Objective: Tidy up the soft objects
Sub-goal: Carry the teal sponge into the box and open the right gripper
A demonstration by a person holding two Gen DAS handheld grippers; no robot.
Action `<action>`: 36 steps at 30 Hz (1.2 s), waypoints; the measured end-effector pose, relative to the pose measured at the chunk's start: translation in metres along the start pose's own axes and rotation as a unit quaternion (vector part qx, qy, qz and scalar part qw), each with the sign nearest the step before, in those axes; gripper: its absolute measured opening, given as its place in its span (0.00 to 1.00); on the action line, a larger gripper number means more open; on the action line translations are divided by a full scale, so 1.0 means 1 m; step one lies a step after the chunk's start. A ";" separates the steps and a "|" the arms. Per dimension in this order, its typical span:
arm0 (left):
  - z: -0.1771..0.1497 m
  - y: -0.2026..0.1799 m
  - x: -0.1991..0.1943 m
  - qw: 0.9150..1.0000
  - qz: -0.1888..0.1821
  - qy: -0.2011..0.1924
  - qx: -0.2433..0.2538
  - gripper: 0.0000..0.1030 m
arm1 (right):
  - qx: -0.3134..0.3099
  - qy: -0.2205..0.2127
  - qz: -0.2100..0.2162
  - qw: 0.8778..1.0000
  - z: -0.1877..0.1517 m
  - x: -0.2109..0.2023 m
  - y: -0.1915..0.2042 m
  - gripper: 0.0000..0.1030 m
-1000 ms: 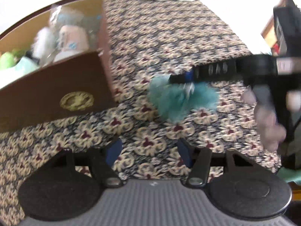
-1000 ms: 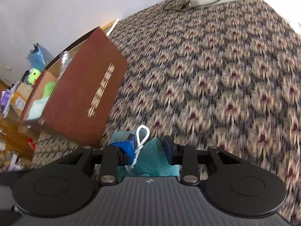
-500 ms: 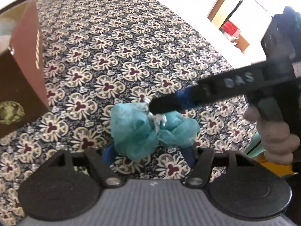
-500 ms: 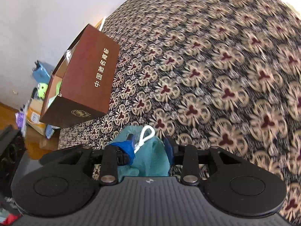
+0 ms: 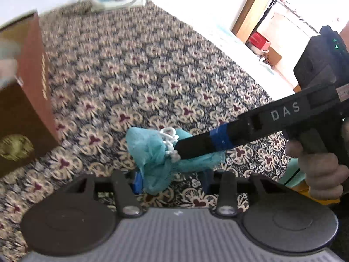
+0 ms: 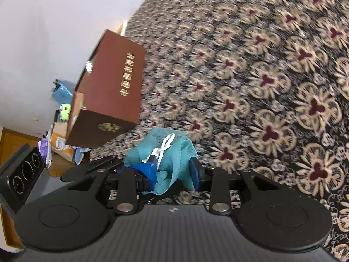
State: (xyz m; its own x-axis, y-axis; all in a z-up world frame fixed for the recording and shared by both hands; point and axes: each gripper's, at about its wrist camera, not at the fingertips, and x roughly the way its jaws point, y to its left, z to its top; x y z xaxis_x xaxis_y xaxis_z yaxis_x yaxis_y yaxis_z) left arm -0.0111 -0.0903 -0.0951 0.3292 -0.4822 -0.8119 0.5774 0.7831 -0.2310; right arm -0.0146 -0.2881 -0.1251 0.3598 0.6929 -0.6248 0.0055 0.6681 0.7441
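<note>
A teal mesh bath pouf with a white cord loop hangs above the patterned tablecloth. My right gripper is shut on the pouf; its black fingers reach in from the right in the left wrist view. My left gripper is open, its blue-padded fingers on either side of the pouf's lower part. The brown cardboard box stands at the left and also shows in the right wrist view.
The flowered tablecloth covers the table. A white power strip with a black plug lies at the far edge. A doorway opens at the right. Clutter lies on the floor beyond the box.
The right gripper has carried the pouf toward the left gripper, so it now hangs between the left fingers. The box has slid further left in the left wrist view.
</note>
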 end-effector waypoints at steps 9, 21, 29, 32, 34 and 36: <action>0.016 0.011 -0.083 0.992 0.043 -0.112 0.048 0.39 | -0.067 -0.072 0.052 0.994 0.017 -0.016 0.071 0.15; 0.016 0.122 -0.180 0.972 0.106 -0.209 0.020 0.39 | -0.159 -0.136 0.104 0.972 0.040 0.062 0.196 0.15; 0.028 0.217 -0.178 0.972 0.122 -0.198 -0.040 0.40 | -0.164 -0.141 0.076 0.973 0.074 0.138 0.239 0.16; 0.034 0.239 -0.168 0.972 0.136 -0.186 -0.054 0.41 | -0.171 -0.149 0.054 0.972 0.082 0.157 0.250 0.16; 0.036 0.253 -0.161 0.972 0.147 -0.173 -0.067 0.46 | -0.181 -0.164 0.029 0.969 0.086 0.165 0.255 0.16; 0.035 0.264 -0.156 0.972 0.155 -0.160 -0.078 0.49 | -0.192 -0.178 0.003 0.965 0.089 0.170 0.260 0.16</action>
State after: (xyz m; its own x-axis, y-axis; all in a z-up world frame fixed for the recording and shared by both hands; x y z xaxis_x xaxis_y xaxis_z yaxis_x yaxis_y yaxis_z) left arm 0.1159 0.1780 -0.0108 0.6995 -0.2909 -0.6528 0.3005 0.9484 -0.1006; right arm 0.1311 -0.0209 -0.0169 0.6570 0.6054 -0.4492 -0.3196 0.7633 0.5614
